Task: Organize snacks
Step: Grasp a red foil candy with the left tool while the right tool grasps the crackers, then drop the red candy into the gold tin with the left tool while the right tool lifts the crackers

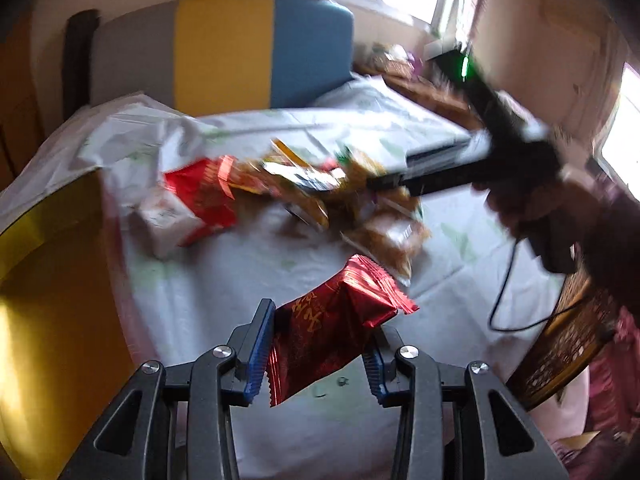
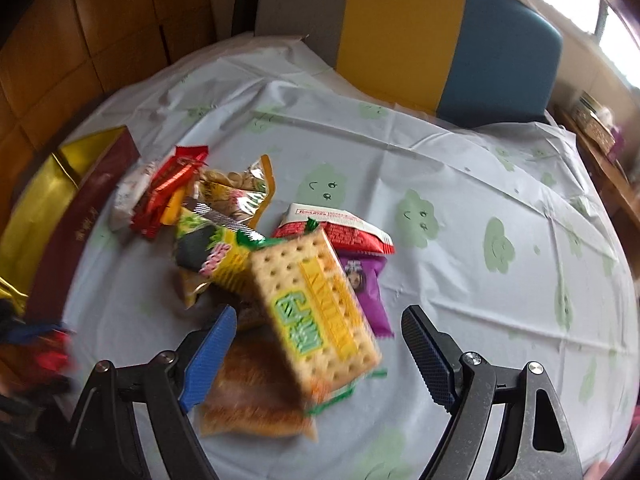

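My left gripper is shut on a dark red foil snack packet and holds it above the white tablecloth. A pile of snack packets lies further back, with my right gripper reaching over it. In the right wrist view my right gripper is open, its blue fingers either side of a yellow cracker packet. The cracker packet lies on an orange packet. A purple packet, a red-and-white packet and a peanut packet lie beyond.
A dark red box with gold lining stands at the table's left edge; it shows gold in the left wrist view. A grey, yellow and blue chair back stands behind the table. A wicker basket is at the right.
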The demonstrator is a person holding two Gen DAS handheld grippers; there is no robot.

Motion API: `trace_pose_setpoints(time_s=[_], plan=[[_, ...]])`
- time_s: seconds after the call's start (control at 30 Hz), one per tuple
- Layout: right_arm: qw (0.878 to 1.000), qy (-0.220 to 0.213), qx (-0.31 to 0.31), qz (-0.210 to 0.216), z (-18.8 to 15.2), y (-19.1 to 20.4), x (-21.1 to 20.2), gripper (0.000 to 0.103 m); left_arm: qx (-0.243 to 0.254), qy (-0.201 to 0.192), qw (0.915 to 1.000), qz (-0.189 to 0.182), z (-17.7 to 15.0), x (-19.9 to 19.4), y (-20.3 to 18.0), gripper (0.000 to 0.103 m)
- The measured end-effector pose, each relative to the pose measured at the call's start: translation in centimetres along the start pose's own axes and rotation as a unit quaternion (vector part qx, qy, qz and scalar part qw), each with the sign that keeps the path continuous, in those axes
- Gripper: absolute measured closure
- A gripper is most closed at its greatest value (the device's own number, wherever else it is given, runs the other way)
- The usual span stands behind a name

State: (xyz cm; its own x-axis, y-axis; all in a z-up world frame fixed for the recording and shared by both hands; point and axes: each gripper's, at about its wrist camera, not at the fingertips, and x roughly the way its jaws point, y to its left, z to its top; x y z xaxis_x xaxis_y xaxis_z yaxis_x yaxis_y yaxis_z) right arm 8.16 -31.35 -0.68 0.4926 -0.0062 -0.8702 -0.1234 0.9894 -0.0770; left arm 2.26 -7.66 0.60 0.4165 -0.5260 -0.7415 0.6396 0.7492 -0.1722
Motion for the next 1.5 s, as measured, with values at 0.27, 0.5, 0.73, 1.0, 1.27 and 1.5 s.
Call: trace_pose_setpoints(time_s=[0.27, 0.5, 0.73, 1.0, 1.27, 1.5], plan=[[1.0, 0.009, -0.013, 0.023, -0.3, 0.2, 0.8, 0.047, -0.128, -0.042, 0.9902, 0.036, 3.0, -4.0, 8.2, 0.062], [0.999, 0.02, 0.004, 0.033, -0.3, 0.0, 1.0, 0.047, -0.24, -0.02, 0.9648, 0.105, 5.1, -1.6, 16.2, 0.061], [0.999, 0.021, 0.005, 0.033, -0.3, -0.1, 1.1, 0.047, -0.272, 0.002, 0.9545, 0.122, 6.7, 2.5, 19.0, 0.06], [0.999, 0.02, -0.003, 0.026, -0.3, 0.2, 1.3, 0.047, -0.294, 0.0, 0.9466, 0.133, 5.9, 2.0, 19.5, 0.043], [0.999, 0.007, 0.005, 0.041, -0.4, 0.3, 0.7, 0.05, -0.244, -0.034, 0.9539, 0.172, 2.5, -2.5, 14.7, 0.043], [0.998, -0.013, 0.033, 0.054, -0.2, 0.2, -0.7, 0.05, -0.206, -0.04, 0.9549, 0.21, -1.7, -5.5, 11.2, 0.043]])
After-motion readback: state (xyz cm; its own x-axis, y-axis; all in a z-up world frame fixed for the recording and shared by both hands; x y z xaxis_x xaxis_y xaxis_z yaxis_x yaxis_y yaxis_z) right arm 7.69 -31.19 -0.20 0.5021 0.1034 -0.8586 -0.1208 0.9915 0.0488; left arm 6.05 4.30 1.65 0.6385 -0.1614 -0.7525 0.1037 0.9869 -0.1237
